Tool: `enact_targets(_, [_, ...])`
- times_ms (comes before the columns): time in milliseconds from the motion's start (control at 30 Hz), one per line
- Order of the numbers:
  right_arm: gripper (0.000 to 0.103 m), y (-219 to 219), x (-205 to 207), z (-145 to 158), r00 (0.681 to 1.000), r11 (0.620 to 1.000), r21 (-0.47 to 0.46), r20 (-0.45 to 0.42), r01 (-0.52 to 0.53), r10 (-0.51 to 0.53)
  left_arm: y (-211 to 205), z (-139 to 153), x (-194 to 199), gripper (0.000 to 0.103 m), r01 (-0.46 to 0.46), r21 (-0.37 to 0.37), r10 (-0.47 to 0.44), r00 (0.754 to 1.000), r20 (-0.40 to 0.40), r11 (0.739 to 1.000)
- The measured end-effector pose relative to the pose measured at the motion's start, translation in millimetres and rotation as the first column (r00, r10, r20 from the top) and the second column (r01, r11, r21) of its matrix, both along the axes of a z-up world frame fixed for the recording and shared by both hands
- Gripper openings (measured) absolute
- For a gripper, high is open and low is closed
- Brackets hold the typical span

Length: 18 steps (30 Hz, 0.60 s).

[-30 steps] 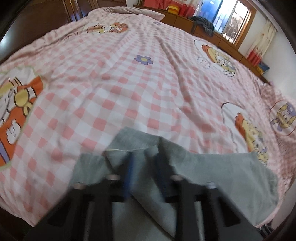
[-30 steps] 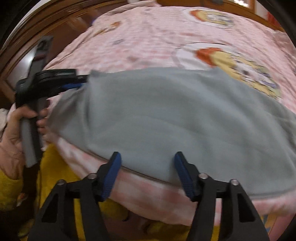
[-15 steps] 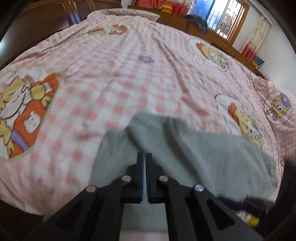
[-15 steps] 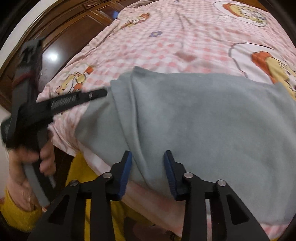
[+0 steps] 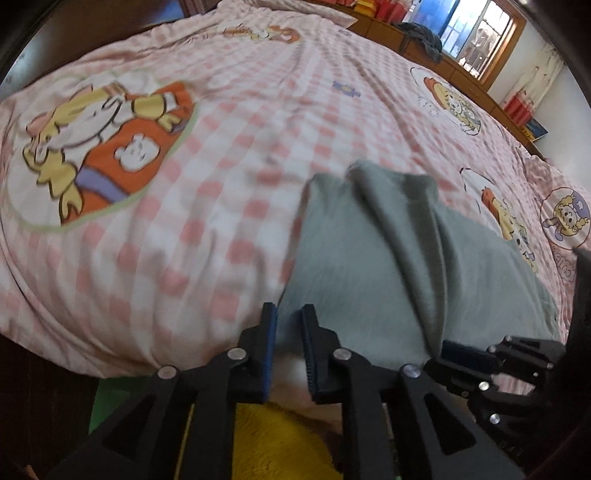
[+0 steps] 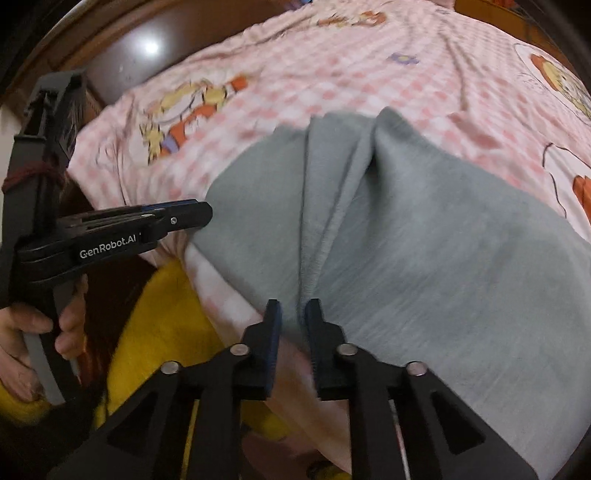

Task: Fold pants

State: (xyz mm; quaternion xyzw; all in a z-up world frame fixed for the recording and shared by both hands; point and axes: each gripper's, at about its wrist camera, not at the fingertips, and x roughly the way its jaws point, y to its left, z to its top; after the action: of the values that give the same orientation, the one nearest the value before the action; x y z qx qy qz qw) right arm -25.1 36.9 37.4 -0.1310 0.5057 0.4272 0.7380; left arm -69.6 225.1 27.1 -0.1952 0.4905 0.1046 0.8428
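Grey pants (image 5: 369, 258) lie on the near edge of the bed, with lengthwise folds down the middle; they also show in the right wrist view (image 6: 424, 240). My left gripper (image 5: 288, 317) sits at the pants' near left edge, jaws a narrow gap apart, with the hem between the tips. My right gripper (image 6: 293, 312) is at the near edge under the central fold, jaws slightly apart around the cloth. The left gripper also shows in the right wrist view (image 6: 192, 214), and the right gripper in the left wrist view (image 5: 454, 354).
The bed has a pink checked sheet (image 5: 221, 166) with cartoon prints. A wooden bed frame (image 6: 110, 74) runs along the left. A window (image 5: 476, 26) and wooden cabinets stand at the far side. Yellow clothing (image 5: 280, 443) is below the grippers.
The left gripper was shut half a second ago and stands slightly open now, shifted left along the hem. The right gripper's jaws have narrowed and moved in onto the pants' near edge.
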Motion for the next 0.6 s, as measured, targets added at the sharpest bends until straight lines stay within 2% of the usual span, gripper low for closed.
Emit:
enact_targets(67, [0.026,-1.2,-0.6,11.0,1.000,1.000,0.029,0.011,-0.011,0.011,1.7,-1.1,-5.5,0.023,-0.003,-0.010,0.003,1.000,0.007,1.000])
enact_targets(133, [0.026,-1.2,4.1,22.6,1.000,0.998,0.060,0.025,-0.001,0.000,3.7,-0.9,-8.4,0.029,-0.005,-0.003,0.005,1.000,0.011,1.000])
enact_targets(233, [0.026,6.5,22.5,31.6,0.997,0.998,0.038,0.055,0.047,-0.049,6.1,-1.2,-9.9,0.029,-0.008,-0.014,0.008,1.000,0.017,1.000])
enact_targets(367, [0.026,18.5,53.7,25.2,0.991,0.993,-0.008,0.059,0.120,-0.120,7.9,-2.4,-10.9,0.030,-0.006,-0.027,0.006,1.000,0.025,1.000])
enact_targets(533, [0.026,35.6,80.8,12.3,0.987,0.987,-0.034,0.024,0.159,-0.158,11.3,-1.3,-13.8,0.030,0.001,-0.036,0.000,1.000,0.031,0.999])
enact_targets(600, [0.022,39.0,83.7,10.9,0.986,0.986,-0.032,0.026,0.164,-0.163,12.2,-0.6,-15.2,0.030,0.000,-0.036,0.001,0.999,0.034,0.999])
